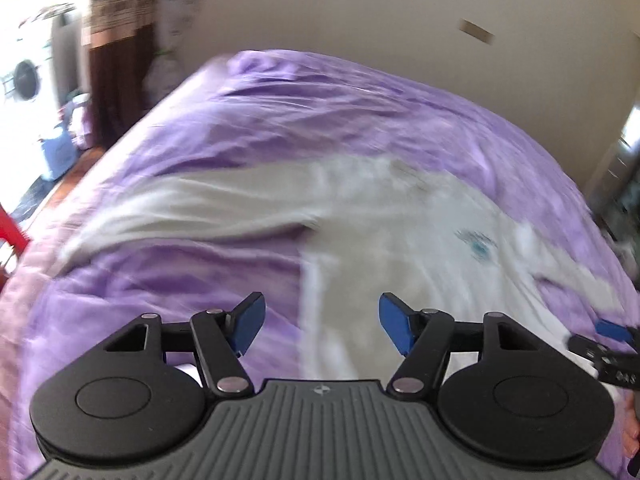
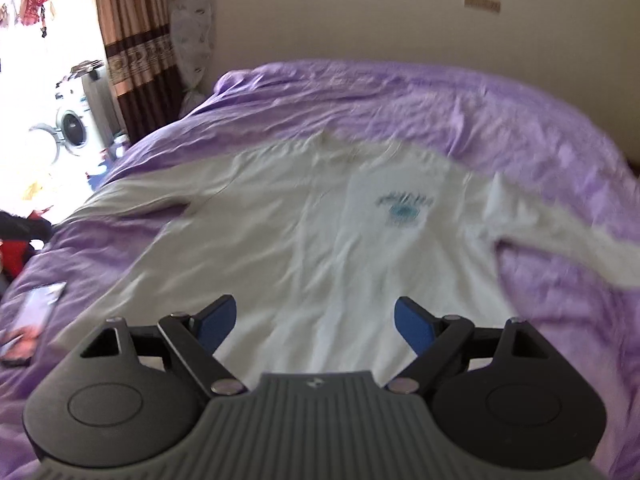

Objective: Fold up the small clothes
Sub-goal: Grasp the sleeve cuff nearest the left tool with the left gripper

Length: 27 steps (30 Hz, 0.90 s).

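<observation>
The bed (image 2: 500, 120) with its wrinkled purple cover carries everything here, and on the middle of it a white long-sleeved shirt (image 2: 320, 232) lies spread flat, front side up, the collar toward the far edge near the wall and the hem toward the near edge. One sleeve (image 2: 132, 196) runs out toward the left edge of the bed, the other sleeve (image 2: 560, 240) toward the right edge. The shirt looks thin, light and very soft; I think it will sag and slide easily on the smooth cover, so it is better to pinch it at a seam, for example at the shoulder or the hem corner. A small blue print (image 2: 404, 210) sits on the chest. The left tool (image 1: 320, 326) hangs above the left side of the hem, wide apart and holding nothing. The right tool (image 2: 316, 326) hangs above the hem, also wide apart and empty.
</observation>
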{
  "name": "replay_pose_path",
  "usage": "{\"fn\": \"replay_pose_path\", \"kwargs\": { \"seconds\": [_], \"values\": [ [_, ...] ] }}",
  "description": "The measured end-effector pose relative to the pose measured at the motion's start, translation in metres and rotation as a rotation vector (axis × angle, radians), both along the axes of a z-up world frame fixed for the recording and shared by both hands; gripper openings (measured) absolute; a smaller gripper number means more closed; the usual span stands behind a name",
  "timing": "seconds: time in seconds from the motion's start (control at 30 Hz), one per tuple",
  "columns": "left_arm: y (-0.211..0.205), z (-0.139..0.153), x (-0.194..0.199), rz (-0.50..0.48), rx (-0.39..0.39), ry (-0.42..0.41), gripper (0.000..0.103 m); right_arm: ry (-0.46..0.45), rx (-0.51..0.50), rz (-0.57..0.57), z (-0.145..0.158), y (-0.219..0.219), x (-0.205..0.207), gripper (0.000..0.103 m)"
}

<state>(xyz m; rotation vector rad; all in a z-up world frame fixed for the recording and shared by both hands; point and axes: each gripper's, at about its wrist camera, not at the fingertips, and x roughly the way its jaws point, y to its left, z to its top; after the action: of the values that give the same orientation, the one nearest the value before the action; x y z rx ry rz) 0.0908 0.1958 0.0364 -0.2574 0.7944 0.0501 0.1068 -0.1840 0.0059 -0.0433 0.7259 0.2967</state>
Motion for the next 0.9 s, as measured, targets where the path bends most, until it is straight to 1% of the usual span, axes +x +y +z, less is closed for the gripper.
{"fn": "replay_pose_path", "kwargs": {
  "seconds": [0.07, 0.1, 0.2, 0.27, 0.33, 0.4, 0.43, 0.47, 0.53, 0.57, 0.6, 0.63, 0.73, 0.77, 0.83, 0.87, 0.9],
  "values": [
    [0.039, 0.003, 0.011, 0.078, -0.027, 0.015, 0.077, -0.040, -0.040, -0.003, -0.003, 0.004, 0.019, 0.083],
    [0.057, 0.002, 0.016, 0.108, -0.032, 0.024, 0.077, -0.044, -0.062, -0.009, -0.005, 0.006, 0.029, 0.083],
    [0.116, -0.004, 0.027, 0.246, -0.049, 0.044, 0.077, -0.004, -0.113, -0.041, -0.015, 0.012, 0.061, 0.082],
    [0.155, -0.014, 0.033, 0.331, -0.094, 0.056, 0.078, 0.036, -0.119, -0.059, -0.021, 0.014, 0.081, 0.082],
    [0.197, -0.032, 0.035, 0.427, -0.206, 0.052, 0.079, 0.049, -0.109, -0.060, -0.027, 0.017, 0.095, 0.082],
    [0.232, -0.056, 0.034, 0.499, -0.364, 0.052, 0.079, 0.037, -0.094, -0.040, -0.033, 0.021, 0.108, 0.080],
    [0.247, -0.070, 0.031, 0.551, -0.442, 0.059, 0.079, 0.031, -0.093, -0.038, -0.035, 0.022, 0.114, 0.074],
    [0.259, -0.084, 0.027, 0.591, -0.503, 0.066, 0.079, 0.029, -0.089, -0.036, -0.039, 0.024, 0.121, 0.069],
    [0.276, -0.108, 0.025, 0.645, -0.576, 0.072, 0.080, 0.031, -0.076, -0.049, -0.046, 0.027, 0.136, 0.050],
    [0.281, -0.119, 0.025, 0.671, -0.602, 0.075, 0.079, 0.044, -0.075, -0.059, -0.051, 0.028, 0.145, 0.047],
    [0.286, -0.129, 0.025, 0.692, -0.630, 0.078, 0.079, 0.061, -0.078, -0.070, -0.056, 0.029, 0.154, 0.042],
    [0.291, -0.140, 0.024, 0.713, -0.669, 0.068, 0.079, 0.072, -0.082, -0.083, -0.062, 0.031, 0.163, 0.035],
    [0.305, -0.163, 0.023, 0.766, -0.749, 0.031, 0.080, 0.066, -0.119, -0.121, -0.078, 0.039, 0.185, 0.024],
    [0.309, -0.169, 0.023, 0.784, -0.766, 0.023, 0.080, 0.053, -0.119, -0.121, -0.082, 0.041, 0.190, 0.022],
    [0.313, -0.177, 0.024, 0.806, -0.792, 0.005, 0.079, 0.006, -0.073, -0.094, -0.087, 0.045, 0.196, 0.021],
    [0.315, -0.179, 0.026, 0.811, -0.793, -0.002, 0.075, -0.021, -0.044, -0.071, -0.089, 0.047, 0.198, 0.021],
    [0.315, -0.178, 0.029, 0.820, -0.784, -0.007, 0.064, -0.044, -0.030, -0.046, -0.090, 0.051, 0.199, 0.021]
  ]
}}
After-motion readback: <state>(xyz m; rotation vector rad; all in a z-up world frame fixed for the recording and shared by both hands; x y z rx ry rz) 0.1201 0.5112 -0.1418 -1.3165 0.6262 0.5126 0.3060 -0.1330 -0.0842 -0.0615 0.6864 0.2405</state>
